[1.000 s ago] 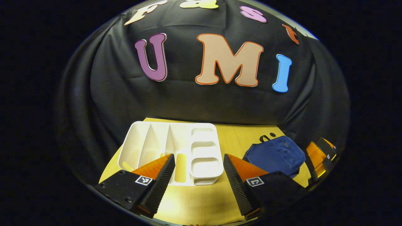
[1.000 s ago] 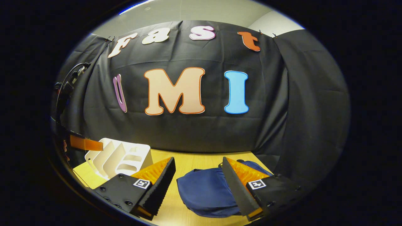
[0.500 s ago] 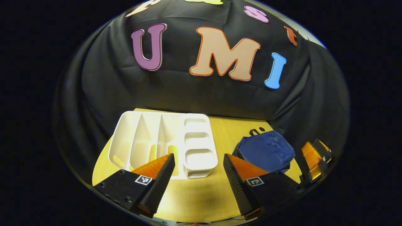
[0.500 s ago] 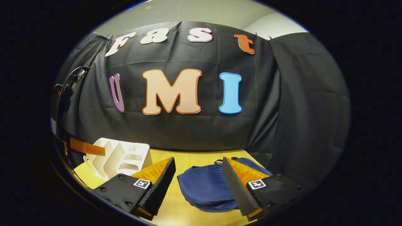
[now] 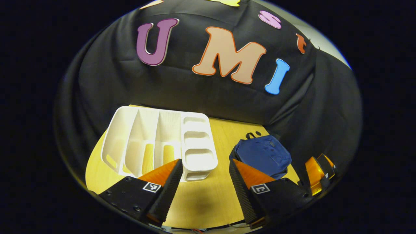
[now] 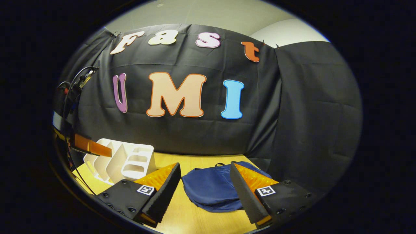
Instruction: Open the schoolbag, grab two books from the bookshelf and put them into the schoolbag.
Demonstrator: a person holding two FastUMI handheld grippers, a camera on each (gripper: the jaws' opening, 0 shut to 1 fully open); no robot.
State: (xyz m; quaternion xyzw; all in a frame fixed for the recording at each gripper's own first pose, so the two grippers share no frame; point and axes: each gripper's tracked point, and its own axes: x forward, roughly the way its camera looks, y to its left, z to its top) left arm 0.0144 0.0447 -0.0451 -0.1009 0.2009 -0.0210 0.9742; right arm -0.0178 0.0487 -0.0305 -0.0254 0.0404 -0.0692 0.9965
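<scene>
Both grippers have drawn back and hang wide open, holding nothing: left gripper [image 5: 203, 191] faces the white bookshelf [image 5: 156, 143], right gripper [image 6: 205, 191] faces the closed blue schoolbag [image 6: 211, 188] just ahead; opening not yet begun

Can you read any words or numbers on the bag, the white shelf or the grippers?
Schoolbag: nothing I can read; any label would be too small to make out.
Bookshelf: no writing.
Left gripper and right gripper: square black-and-white pattern tags, not words or numbers.
</scene>
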